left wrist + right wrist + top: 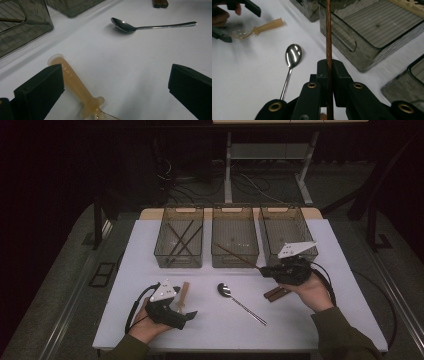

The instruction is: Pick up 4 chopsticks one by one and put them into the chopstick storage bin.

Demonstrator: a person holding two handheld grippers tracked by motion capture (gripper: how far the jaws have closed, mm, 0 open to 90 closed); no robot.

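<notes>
My right gripper (264,269) (329,65) is shut on a thin brown chopstick (234,254) (328,35). The stick points up and left over the front wall of the middle clear bin (235,261) (362,53). My left gripper (182,304) (116,82) stands open low over the table. Between its jaws lies a spoon with a tan plastic handle (185,294) (75,85) (265,26), close to the left jaw. A metal spoon (240,302) (127,26) (292,56) lies on the white table between the two hands.
Three clear bins stand in a row at the back. The left bin (178,261) (37,27) holds several dark chopsticks; the right bin (300,220) is behind my right gripper. A small brown wooden piece (275,293) (160,3) lies under the right hand.
</notes>
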